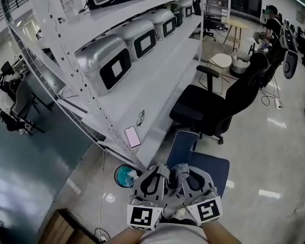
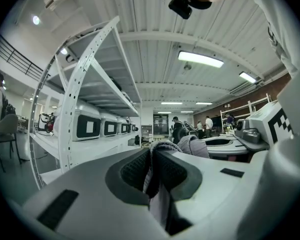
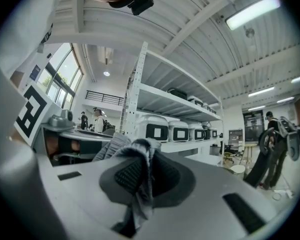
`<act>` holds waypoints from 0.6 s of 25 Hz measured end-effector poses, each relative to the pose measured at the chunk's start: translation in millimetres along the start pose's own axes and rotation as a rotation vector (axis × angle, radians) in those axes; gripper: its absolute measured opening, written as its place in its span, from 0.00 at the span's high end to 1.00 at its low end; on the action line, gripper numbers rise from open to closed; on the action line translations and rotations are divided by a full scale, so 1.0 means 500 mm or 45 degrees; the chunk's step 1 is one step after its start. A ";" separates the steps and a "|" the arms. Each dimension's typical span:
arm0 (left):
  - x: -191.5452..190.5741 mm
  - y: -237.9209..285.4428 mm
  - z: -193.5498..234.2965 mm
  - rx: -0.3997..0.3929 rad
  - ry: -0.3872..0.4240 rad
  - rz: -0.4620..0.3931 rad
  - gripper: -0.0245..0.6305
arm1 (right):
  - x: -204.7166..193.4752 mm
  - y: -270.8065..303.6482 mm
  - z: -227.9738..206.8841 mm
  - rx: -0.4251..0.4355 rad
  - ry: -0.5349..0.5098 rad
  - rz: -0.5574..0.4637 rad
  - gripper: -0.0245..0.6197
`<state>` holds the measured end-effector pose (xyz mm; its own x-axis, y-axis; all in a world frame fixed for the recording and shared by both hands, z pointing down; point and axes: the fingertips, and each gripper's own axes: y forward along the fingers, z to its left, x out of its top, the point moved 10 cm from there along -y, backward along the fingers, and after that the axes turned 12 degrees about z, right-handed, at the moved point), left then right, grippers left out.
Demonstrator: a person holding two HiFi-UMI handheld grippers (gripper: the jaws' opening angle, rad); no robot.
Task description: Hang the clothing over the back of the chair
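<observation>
I see both grippers low in the head view, drawn in close to the person's body, side by side and almost touching, with their marker cubes nearest the camera and the forearms just entering at the bottom edge. Both point level and away from the body. The left gripper [image 1: 161, 171] has its jaws pressed in on a fold of the clothing [image 1: 176, 172], a grey knit fabric. In the left gripper view the cloth runs down between the dark pads [image 2: 135, 170] and bunches up over the tips of the left gripper [image 2: 151, 156]. The right gripper [image 1: 183, 172] pinches the same garment. In its own view the fabric [image 3: 140, 151] drapes over the tips of the right gripper [image 3: 142, 159] and trails down the slot between the jaws (a loose, rumpled edge, not a neat fold). The stretch of cloth between the two grippers is short and humped. Directly beyond the tips, lower down, stands a blue chair [image 1: 206, 162], and the clothing is held above it, not touching it as far as I can tell. Farther off is a black office chair [image 1: 213, 111]. To the left runs a white shelf rack [image 1: 157, 90] with a phone [image 1: 132, 136] lying near its edge.
</observation>
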<state>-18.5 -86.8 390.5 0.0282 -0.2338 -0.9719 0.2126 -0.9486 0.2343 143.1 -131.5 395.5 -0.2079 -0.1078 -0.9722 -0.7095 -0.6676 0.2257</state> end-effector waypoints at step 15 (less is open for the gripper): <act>0.029 0.064 0.041 -0.113 0.014 -0.031 0.91 | 0.031 0.024 -0.038 -0.135 -0.017 0.050 0.90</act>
<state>-31.5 -124.9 384.1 0.0321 -0.2080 -0.9776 0.2991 -0.9313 0.2079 144.3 -155.1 382.1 -0.2433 -0.1263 -0.9617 -0.6258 -0.7371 0.2551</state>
